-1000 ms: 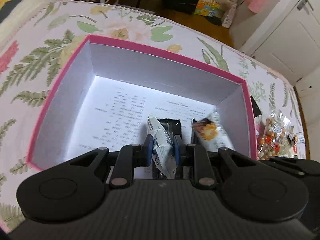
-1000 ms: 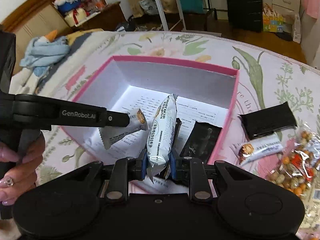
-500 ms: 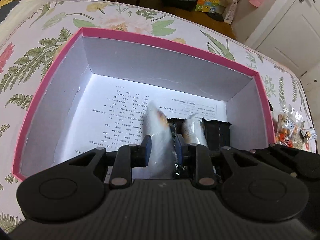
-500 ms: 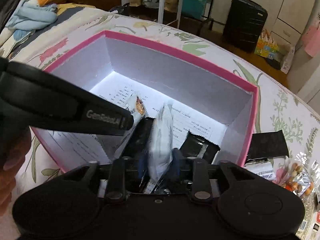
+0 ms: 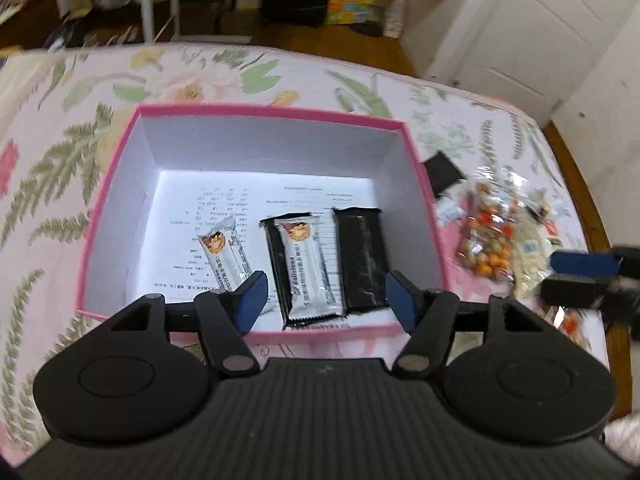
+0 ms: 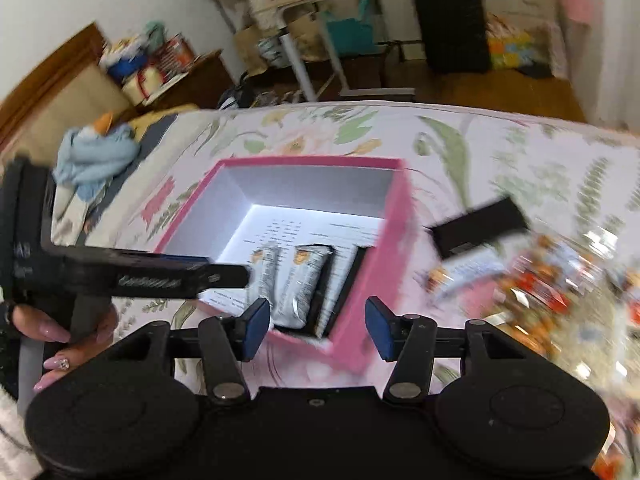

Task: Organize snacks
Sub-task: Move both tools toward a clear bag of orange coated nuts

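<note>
Pink box (image 5: 120,216) w/ two white bars (image 5: 308,264) & black bars (image 5: 362,256) lying ahead of left gripper (image 5: 322,300) and right gripper (image 6: 316,328), both fingers spread, opening, empty; loose snacks (image 5: 492,236) to fingers' right.

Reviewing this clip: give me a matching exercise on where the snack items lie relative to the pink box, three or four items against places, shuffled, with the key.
Items
1. white bar with no wrapper under it
2. white bar lying on a black wrapper
3. black bar alone in the box
4. clear bag of mixed nuts

Places, as the left wrist view shows them
A. outside the pink box, on the floral cloth to its right
B. inside, rightmost of the three
C. inside, leftmost
D. inside, in the middle

Pairs: 1-C, 2-D, 3-B, 4-A
</note>
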Tool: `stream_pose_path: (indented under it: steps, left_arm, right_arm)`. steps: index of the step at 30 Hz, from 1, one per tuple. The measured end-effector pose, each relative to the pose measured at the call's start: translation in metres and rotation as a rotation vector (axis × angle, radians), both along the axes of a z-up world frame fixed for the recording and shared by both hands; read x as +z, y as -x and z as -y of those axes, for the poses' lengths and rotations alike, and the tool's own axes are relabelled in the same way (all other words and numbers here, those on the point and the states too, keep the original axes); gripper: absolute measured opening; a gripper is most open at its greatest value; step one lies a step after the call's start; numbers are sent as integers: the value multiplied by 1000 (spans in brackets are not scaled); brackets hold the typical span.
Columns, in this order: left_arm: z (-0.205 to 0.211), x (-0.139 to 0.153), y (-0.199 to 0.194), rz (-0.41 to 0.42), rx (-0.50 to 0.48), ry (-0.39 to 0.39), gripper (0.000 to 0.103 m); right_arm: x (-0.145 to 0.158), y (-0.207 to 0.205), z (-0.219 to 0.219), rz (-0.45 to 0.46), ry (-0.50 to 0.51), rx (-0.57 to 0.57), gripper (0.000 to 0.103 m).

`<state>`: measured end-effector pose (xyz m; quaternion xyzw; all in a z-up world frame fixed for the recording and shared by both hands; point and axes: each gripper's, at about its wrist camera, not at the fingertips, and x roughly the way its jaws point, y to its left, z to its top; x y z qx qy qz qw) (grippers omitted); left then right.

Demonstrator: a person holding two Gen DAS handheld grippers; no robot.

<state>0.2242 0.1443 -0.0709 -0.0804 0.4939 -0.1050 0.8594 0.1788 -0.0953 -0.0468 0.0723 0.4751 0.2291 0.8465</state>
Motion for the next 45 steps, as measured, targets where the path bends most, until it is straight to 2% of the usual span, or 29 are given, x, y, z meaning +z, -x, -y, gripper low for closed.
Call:
stream_pose_path:
  steps: [2,6,8,10,15,19,22,25,29,32,35,36,37,41,45]
  left_arm:
    - [0,14,9,9,-16,19,72]
    - [18,31,20,-11,-75,39,74]
    - [35,34,25,-15,-119,59,77]
    - [53,34,29,-17,-146,76,77]
    - [101,20,36,-54,-215,100,77]
    - [144,2,40,-101,-243,109,77]
    - [172,-16,43,-147,-253,133,77]
    - [200,-36,46,-202,-269,165,77]
    - [233,-64,46,-257,-266,183,77]
    - [251,-83,45,-252,-227,195,75]
    - [264,-101,43,-259,-195,222,68]
    - [268,-108,42,-266,-177,221,63]
    - [273,-113,43,-266,-167,230,63]
    - [287,-130,42,-283,-183,294,53]
    - [288,-147,44,-305,-177,359,44]
  right_arm:
    - [15,10,25,0,5,-18,64]
    - [26,34,74,-28,3,-35,76]
    - [18,44,94,-51,29,-36,78]
    - [8,52,117,-58,53,-87,79]
    - [-26,61,175,-145,34,-212,80]
    - [-47,69,204,-149,50,-206,80]
    - [-63,74,209,-159,92,-128,82]
    - [-83,75,203,-156,208,-44,85]
    - [-106,77,195,-55,315,99,86]
    - [-123,74,193,-38,385,199,86]
    - [-141,64,200,-82,364,198,86]
    - [-145,62,201,-98,361,185,87]
    - [-149,60,202,-110,350,173,90]
    - [-153,57,201,-144,296,159,94]
    - [-160,67,178,-125,364,250,97]
